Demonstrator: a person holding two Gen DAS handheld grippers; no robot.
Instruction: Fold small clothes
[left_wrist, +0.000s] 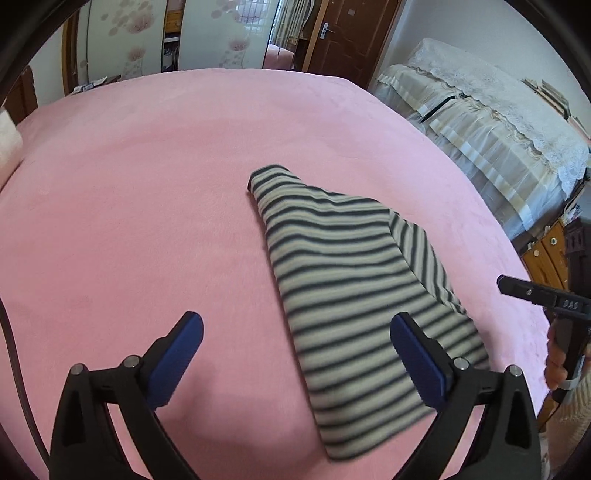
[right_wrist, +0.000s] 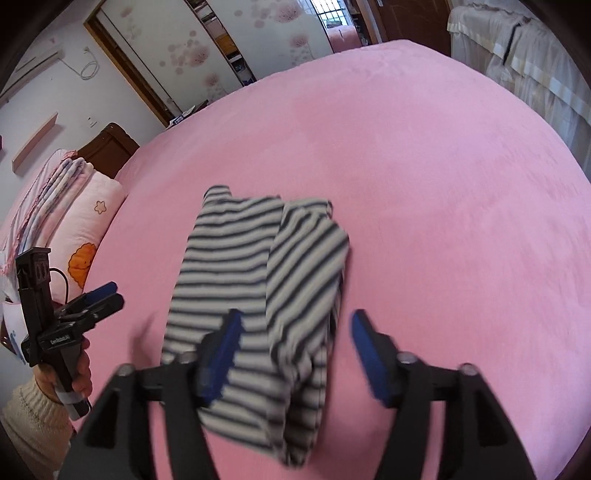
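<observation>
Here's the striped garment (left_wrist: 354, 295), folded lengthwise into a long strip on the pink bedspread (left_wrist: 147, 184), one layer lapped over the other along its right edge. In the left wrist view it runs from about 12 o'clock down to 5 o'clock of centre. The left gripper (left_wrist: 295, 336) hangs above it, jaws spread wide and released, nothing between the blue pads (left_wrist: 181, 354); the right-hand pad sits over the cloth's near end, the left-hand pad over bare pink.

Over to the right wrist view: the garment (right_wrist: 258, 295) lies dead centre, stretching from 12 to 6 o'clock, its near end blurred. The right gripper (right_wrist: 295, 325) is also spread open, empty, its left pad over the stripes, its right pad over the bedspread just beside the fabric's edge. Whether either pad touches cloth, I cannot tell.

At 9 o'clock in this view, the left gripper (right_wrist: 107, 295) shows side-on, held in a hand (right_wrist: 79, 369). Stacked bedding (right_wrist: 66, 206) lies beyond it.
</observation>
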